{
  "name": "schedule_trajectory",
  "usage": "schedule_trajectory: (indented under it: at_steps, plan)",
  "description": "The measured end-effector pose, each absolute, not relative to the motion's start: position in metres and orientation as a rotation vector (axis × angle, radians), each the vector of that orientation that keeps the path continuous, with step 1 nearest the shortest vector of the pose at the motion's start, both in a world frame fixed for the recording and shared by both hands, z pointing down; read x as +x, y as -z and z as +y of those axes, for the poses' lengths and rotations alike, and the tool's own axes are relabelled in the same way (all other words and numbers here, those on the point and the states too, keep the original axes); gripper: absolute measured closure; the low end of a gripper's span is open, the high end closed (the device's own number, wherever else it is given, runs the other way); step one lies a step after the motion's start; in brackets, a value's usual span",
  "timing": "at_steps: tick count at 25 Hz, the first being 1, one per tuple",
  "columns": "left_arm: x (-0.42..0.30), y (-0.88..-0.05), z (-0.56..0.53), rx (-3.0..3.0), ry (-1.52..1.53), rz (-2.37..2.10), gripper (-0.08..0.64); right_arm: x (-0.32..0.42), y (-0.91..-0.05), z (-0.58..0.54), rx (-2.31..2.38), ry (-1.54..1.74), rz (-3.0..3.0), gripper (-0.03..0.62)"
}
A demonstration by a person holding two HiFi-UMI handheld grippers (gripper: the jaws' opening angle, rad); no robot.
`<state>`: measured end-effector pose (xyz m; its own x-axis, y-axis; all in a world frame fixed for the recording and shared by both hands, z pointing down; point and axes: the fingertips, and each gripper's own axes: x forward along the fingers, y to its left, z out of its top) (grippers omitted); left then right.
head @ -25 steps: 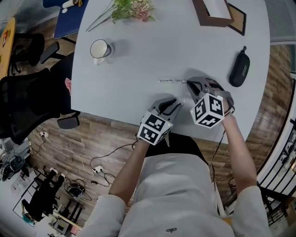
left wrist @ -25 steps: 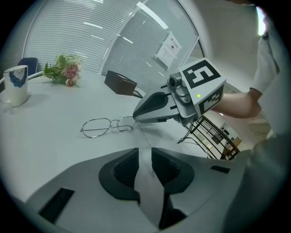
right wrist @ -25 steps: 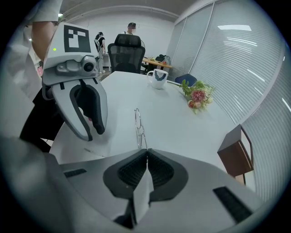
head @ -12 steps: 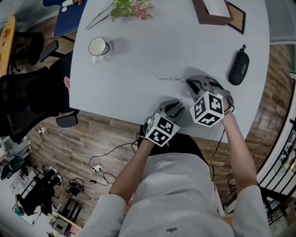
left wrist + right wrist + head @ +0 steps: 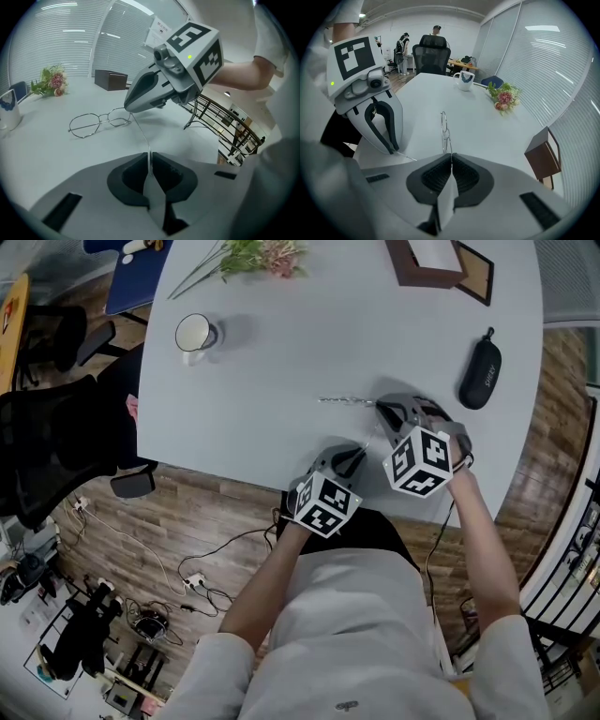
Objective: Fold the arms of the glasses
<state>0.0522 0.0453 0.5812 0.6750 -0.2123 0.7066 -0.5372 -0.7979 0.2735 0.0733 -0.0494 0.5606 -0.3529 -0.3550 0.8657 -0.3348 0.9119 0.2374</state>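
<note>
Thin wire-frame glasses (image 5: 345, 401) lie on the grey table (image 5: 281, 371), lenses towards the left in the head view. My right gripper (image 5: 381, 407) is shut on the frame's right end; in the right gripper view the lenses (image 5: 445, 127) stretch away from its closed jaws (image 5: 451, 157). One temple arm (image 5: 140, 133) runs from that end down to my left gripper (image 5: 150, 158), which is shut on the arm's tip. The left gripper (image 5: 360, 450) sits near the table's front edge, just below and left of the right one. Any second arm is not visible.
A white mug (image 5: 197, 335) stands at the left and flowers (image 5: 253, 256) lie at the far edge. A brown box (image 5: 428, 261) and a black glasses case (image 5: 481, 373) sit at the right. The table's front edge (image 5: 234, 472) runs just under my left gripper.
My left gripper has shifted a little to the right and rolled, still holding the arm's tip. The right gripper and the lenses have stayed where they were.
</note>
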Motion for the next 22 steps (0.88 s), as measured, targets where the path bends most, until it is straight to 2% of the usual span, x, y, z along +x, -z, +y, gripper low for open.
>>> schedule_trajectory:
  at_steps: [5,22]
  plan:
    - [0.044,-0.581,0.047,2.420,-0.936,-0.592,0.528,0.073,-0.561,-0.044,0.500,0.018,-1.970,0.575]
    - [0.012,-0.577,0.033,2.419,-0.960,-0.630,0.526,0.065,-0.561,-0.034,0.425,0.042,-1.970,0.581]
